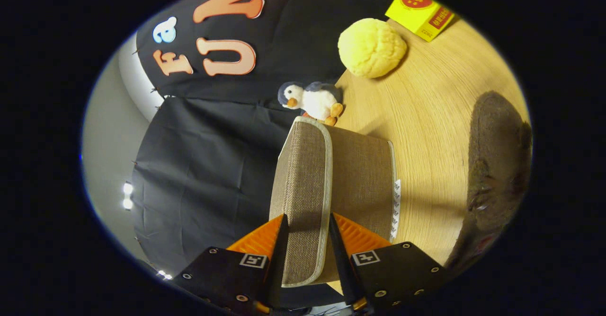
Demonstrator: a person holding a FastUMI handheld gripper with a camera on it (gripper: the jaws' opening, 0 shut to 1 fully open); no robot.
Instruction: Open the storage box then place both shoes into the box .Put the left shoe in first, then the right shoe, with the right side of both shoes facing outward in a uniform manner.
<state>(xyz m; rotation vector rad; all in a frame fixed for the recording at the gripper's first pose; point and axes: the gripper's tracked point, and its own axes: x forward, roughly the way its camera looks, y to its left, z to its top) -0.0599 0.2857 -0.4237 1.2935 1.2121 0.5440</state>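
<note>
Got my tool (307, 240) clamped on the lid flap (305, 179) of the storage box (362, 183), one finger each side of its piped edge. The box sits on the table (426, 112), straight ahead of the fingers. The flap looks like light, stiff fabric board, so pinching near the edge should work. A shoe (497, 164) lies beside the box; a plush penguin (315, 100), a yellow ball (371, 47) and a yellow carton (421, 11) sit beyond.

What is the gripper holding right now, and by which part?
The gripper is shut on the box lid, gripping its trimmed free edge.
</note>
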